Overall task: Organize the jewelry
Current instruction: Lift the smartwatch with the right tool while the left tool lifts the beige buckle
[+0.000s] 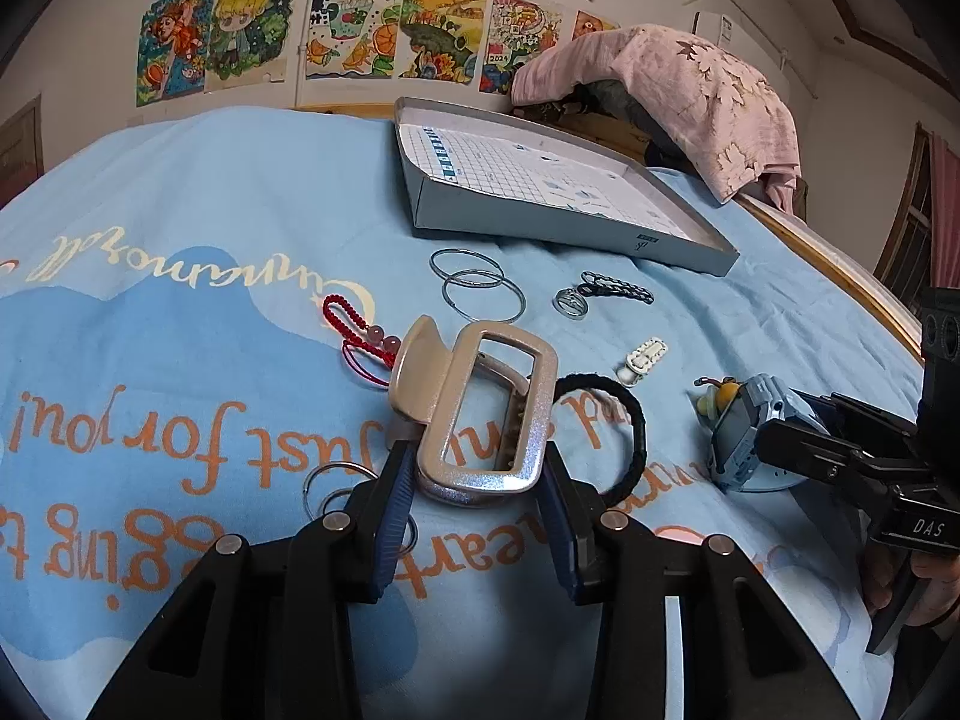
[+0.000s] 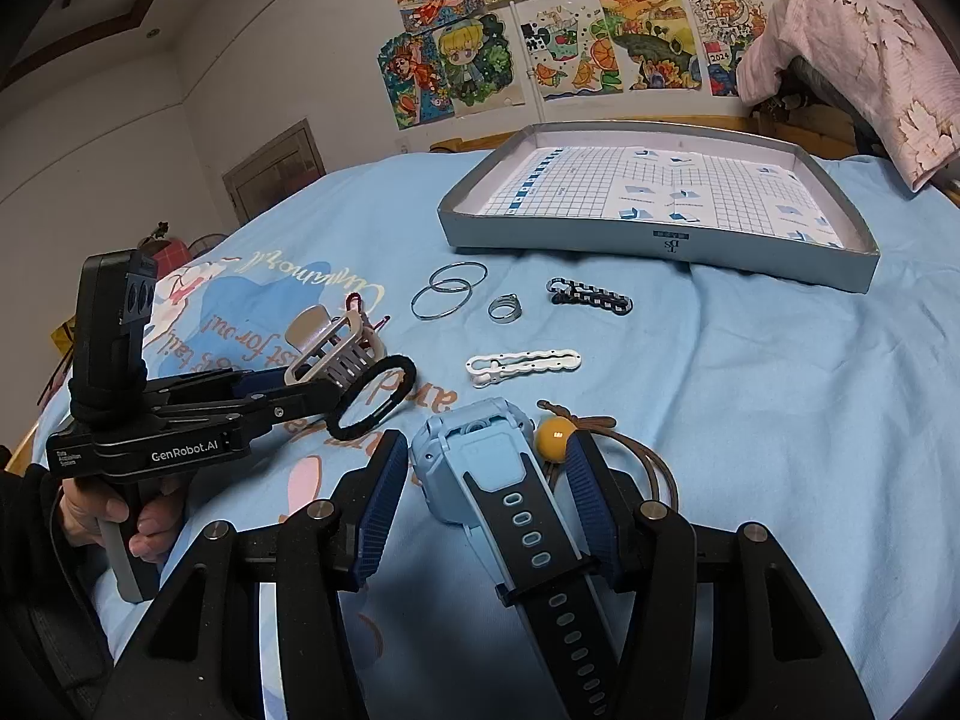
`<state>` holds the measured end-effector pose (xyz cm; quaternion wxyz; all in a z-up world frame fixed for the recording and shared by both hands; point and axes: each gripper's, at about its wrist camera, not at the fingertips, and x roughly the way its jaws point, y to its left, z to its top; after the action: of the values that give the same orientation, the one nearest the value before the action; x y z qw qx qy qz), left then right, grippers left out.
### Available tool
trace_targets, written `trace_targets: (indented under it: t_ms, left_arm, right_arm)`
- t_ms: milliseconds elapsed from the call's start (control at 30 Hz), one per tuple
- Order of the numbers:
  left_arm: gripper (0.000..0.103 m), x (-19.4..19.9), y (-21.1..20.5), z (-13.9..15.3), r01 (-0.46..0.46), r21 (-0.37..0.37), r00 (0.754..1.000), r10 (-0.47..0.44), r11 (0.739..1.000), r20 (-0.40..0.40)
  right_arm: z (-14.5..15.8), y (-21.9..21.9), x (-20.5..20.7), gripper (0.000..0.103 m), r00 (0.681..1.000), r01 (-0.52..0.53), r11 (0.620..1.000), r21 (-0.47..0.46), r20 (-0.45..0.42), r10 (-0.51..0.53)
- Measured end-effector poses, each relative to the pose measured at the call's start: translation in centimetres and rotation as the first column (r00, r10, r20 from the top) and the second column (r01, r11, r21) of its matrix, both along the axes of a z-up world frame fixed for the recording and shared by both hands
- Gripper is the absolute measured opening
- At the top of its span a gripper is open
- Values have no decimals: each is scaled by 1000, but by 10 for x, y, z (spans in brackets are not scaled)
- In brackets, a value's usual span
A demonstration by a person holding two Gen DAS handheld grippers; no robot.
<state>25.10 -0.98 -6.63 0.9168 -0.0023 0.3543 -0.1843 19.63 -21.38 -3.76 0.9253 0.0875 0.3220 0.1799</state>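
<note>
My left gripper [image 1: 480, 483] is shut on a champagne hair claw clip [image 1: 480, 402] and holds it just above the blue blanket; it shows in the right wrist view [image 2: 336, 348] too. My right gripper [image 2: 480, 474] is around a light blue watch [image 2: 474, 462], its fingers close to the watch body; I cannot tell if they press it. It shows in the left wrist view [image 1: 744, 438]. The grey shallow box [image 1: 540, 222] [image 2: 654, 240] lies at the back, nothing in it.
On the blanket lie two thin hoops [image 2: 447, 294], a ring [image 2: 504, 307], a black chain bracelet [image 2: 591, 299], a white hair clip [image 2: 522, 363], a black hair tie [image 2: 372, 399], a yellow bead on a brown cord [image 2: 555, 437], a red beaded charm [image 1: 360, 330] and key rings [image 1: 336, 480].
</note>
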Motion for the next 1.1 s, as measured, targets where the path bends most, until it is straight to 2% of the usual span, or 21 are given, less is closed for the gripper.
trace_targets:
  t_ms: [67, 133, 333, 567, 733, 1100]
  left_arm:
    - [37, 0, 1, 1, 2, -3, 1000, -2, 1000, 6]
    - [36, -3, 0, 4, 0, -4, 1000, 0, 1000, 22]
    - [36, -13, 1, 14, 7, -22, 999, -6, 1000, 50]
    - [36, -12, -3, 12, 9, -7, 999, -9, 1000, 37]
    - [36, 1, -7, 3, 16, -3, 1000, -16, 1000, -25]
    - [36, 4, -7, 6, -20, -24, 1000, 20, 1000, -9]
  right_arm:
    - [-1, 0, 1, 47, 1000, -4, 1000, 5, -2, 4]
    - [-1, -1, 1, 37, 1000, -14, 1000, 16, -2, 14]
    - [2, -3, -3, 37, 1000, -15, 999, 31, 23, 14]
    - [3, -5, -4, 37, 999, -15, 999, 51, 34, 13]
    - [2, -5, -4, 37, 1000, -12, 999, 50, 28, 11]
    - [1, -4, -1, 37, 1000, -7, 999, 46, 19, 6]
